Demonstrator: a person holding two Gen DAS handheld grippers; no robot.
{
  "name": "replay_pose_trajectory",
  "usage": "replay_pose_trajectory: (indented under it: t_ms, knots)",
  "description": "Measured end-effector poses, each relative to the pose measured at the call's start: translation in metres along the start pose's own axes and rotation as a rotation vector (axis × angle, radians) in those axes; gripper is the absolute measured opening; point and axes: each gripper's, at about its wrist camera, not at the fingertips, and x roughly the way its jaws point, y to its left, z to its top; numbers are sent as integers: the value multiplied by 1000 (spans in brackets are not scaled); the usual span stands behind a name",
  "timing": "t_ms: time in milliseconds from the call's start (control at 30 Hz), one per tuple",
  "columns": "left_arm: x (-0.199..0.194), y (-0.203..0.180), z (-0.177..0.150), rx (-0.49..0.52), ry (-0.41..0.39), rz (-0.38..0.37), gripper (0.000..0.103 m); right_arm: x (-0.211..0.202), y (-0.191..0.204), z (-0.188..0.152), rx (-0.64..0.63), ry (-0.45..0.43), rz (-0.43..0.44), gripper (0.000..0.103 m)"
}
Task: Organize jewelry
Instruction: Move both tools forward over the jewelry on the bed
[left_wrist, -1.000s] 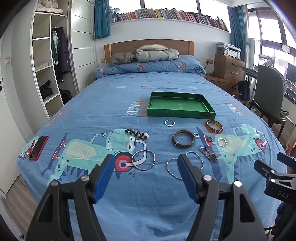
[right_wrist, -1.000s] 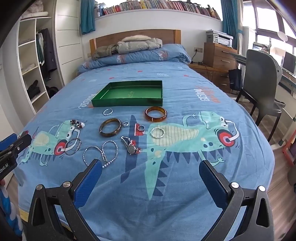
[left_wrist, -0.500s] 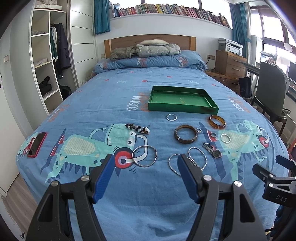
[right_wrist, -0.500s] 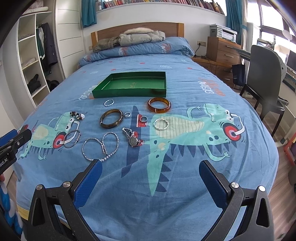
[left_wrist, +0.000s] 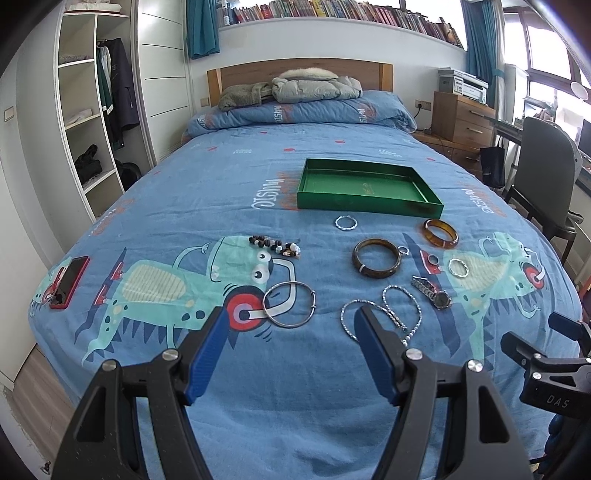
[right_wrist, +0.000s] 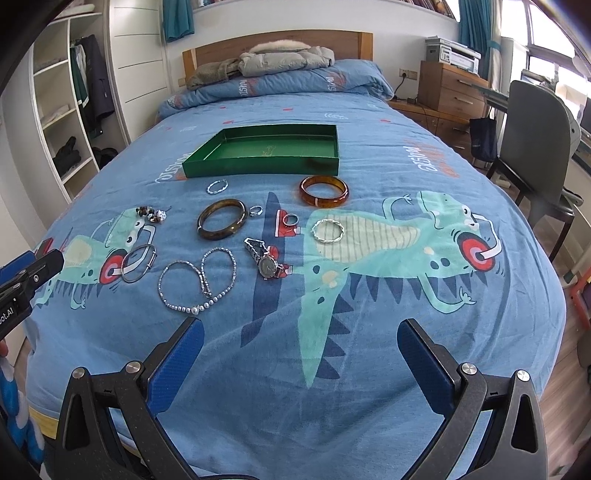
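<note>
An empty green tray (left_wrist: 424, 205) (right_wrist: 258, 166) lies mid-bed. In front of it lie jewelry pieces: a silver bangle (left_wrist: 290, 303) (right_wrist: 138, 263), a bead necklace (left_wrist: 384, 317) (right_wrist: 199, 280), a watch (left_wrist: 434, 293) (right_wrist: 266, 260), a dark brown bangle (left_wrist: 376, 257) (right_wrist: 221, 219), an amber bangle (left_wrist: 440, 232) (right_wrist: 324, 190), a bead bracelet (left_wrist: 275, 245) (right_wrist: 151, 214) and small silver rings. My left gripper (left_wrist: 291, 328) is open, just short of the silver bangle. My right gripper (right_wrist: 301, 339) is wide open and empty near the bed's foot.
A red phone (left_wrist: 69, 281) lies at the bed's left edge. A grey chair (right_wrist: 532, 125) and a wooden dresser (right_wrist: 450, 92) stand on the right. Open shelves (left_wrist: 88, 122) stand on the left. Jackets (left_wrist: 295, 90) lie at the headboard.
Both grippers have moved forward and a little lower over the bed; the jewelry sits nearer in both views. Nothing was picked up.
</note>
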Motion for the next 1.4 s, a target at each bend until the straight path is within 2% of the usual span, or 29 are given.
replay_pose_trajectory:
  t_ms: [867, 1233, 1333, 1400]
  knots:
    - [14, 4, -6, -7, 27, 5, 68, 14, 9, -3, -31, 39, 1, 103]
    - [31, 16, -4, -13, 113, -18, 68, 13, -4, 1, -3, 6, 48, 102]
    - [41, 19, -6, -29, 153, -59, 68, 14, -7, 2, 2, -3, 70, 97]
    - [46, 17, -9, -24, 171, -83, 68, 16, -10, 4, 8, -8, 91, 88]
